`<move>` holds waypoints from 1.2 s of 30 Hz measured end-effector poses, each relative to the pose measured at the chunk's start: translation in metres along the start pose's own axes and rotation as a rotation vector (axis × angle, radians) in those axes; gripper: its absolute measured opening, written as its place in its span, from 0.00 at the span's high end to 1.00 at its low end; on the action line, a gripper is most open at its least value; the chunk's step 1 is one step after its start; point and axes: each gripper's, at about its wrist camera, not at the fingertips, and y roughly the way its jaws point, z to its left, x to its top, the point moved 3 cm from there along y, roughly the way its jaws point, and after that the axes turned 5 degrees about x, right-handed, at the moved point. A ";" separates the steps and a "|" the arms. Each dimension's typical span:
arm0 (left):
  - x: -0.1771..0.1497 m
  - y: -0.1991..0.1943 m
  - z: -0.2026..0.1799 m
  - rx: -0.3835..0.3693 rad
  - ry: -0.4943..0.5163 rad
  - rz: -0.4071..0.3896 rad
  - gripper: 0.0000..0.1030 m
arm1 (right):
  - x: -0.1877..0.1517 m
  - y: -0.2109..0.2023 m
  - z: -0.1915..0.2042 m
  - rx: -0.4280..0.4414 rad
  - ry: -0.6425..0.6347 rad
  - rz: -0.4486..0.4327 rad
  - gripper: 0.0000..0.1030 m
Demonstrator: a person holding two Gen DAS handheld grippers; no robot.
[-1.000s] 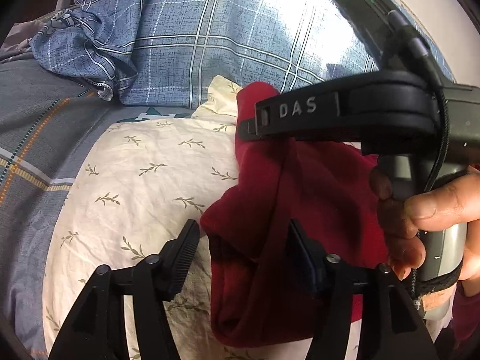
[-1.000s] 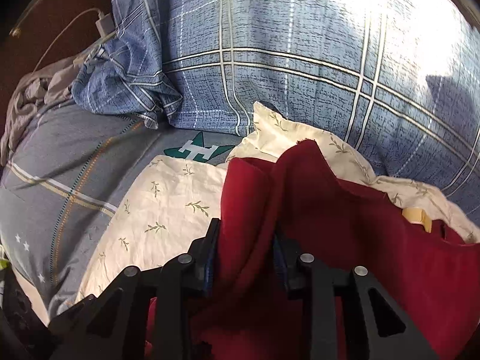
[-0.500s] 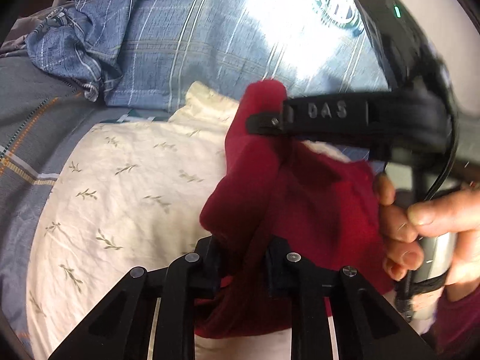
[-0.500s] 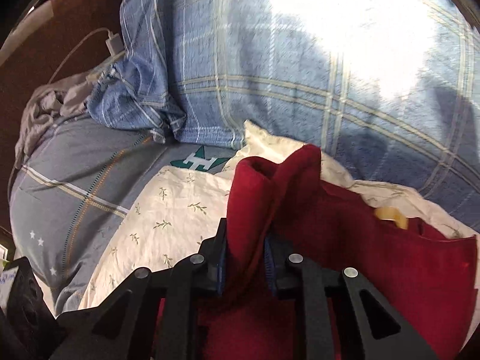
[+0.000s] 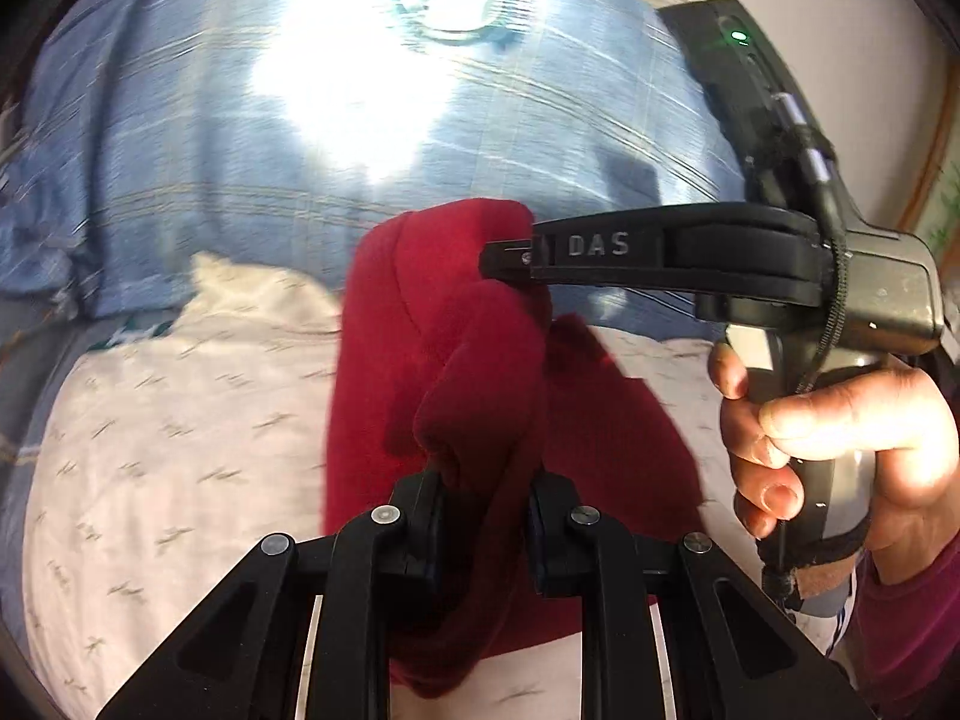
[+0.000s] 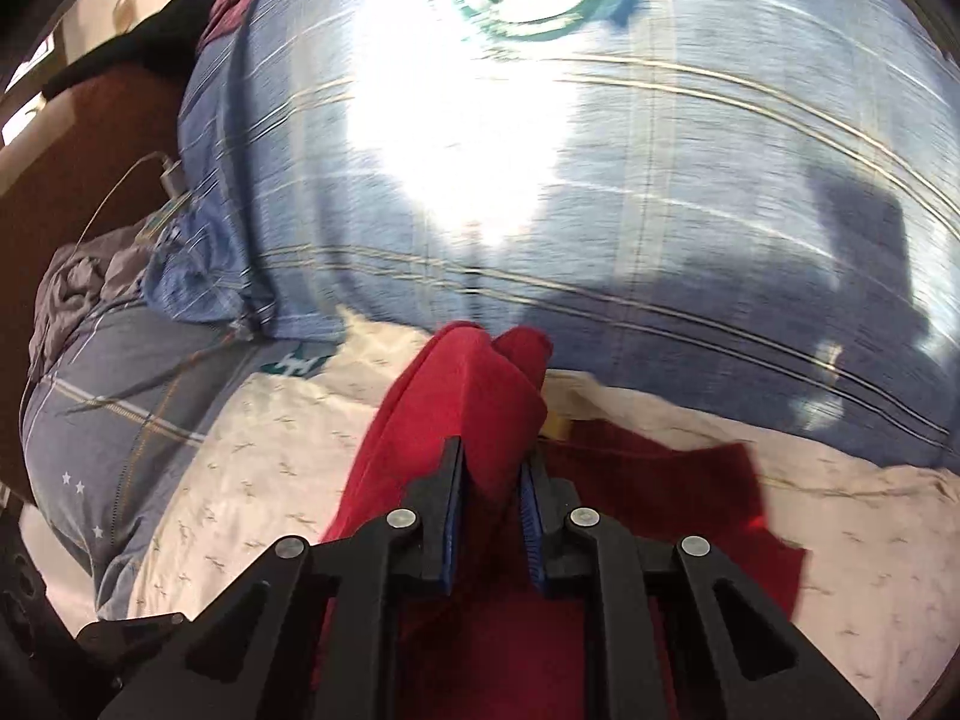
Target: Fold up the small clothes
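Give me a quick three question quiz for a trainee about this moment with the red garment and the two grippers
1. True or false: the left gripper is shut on the red garment.
2. Multiple choice: the right gripper is A) open above the cloth, B) shut on the red garment, C) holding the blue plaid pillow.
3. Fill in: the garment hangs above a cream ______ with a small leaf print.

Key: 1 true; 2 B; 3 sheet.

Dark red garment [image 5: 480, 372] hangs bunched, lifted above the cream leaf-print sheet [image 5: 180, 432].
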 end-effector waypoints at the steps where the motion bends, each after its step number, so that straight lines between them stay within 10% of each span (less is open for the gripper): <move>1: 0.000 0.000 -0.010 -0.008 0.015 0.001 0.82 | -0.001 -0.004 -0.009 -0.007 0.010 -0.005 0.88; 18: -0.019 0.078 -0.097 -0.057 0.104 0.150 0.83 | -0.057 0.009 -0.128 -0.126 0.167 0.047 0.91; 36: -0.022 0.083 -0.104 -0.033 0.109 0.152 0.83 | -0.071 0.017 -0.140 -0.093 0.241 0.076 0.83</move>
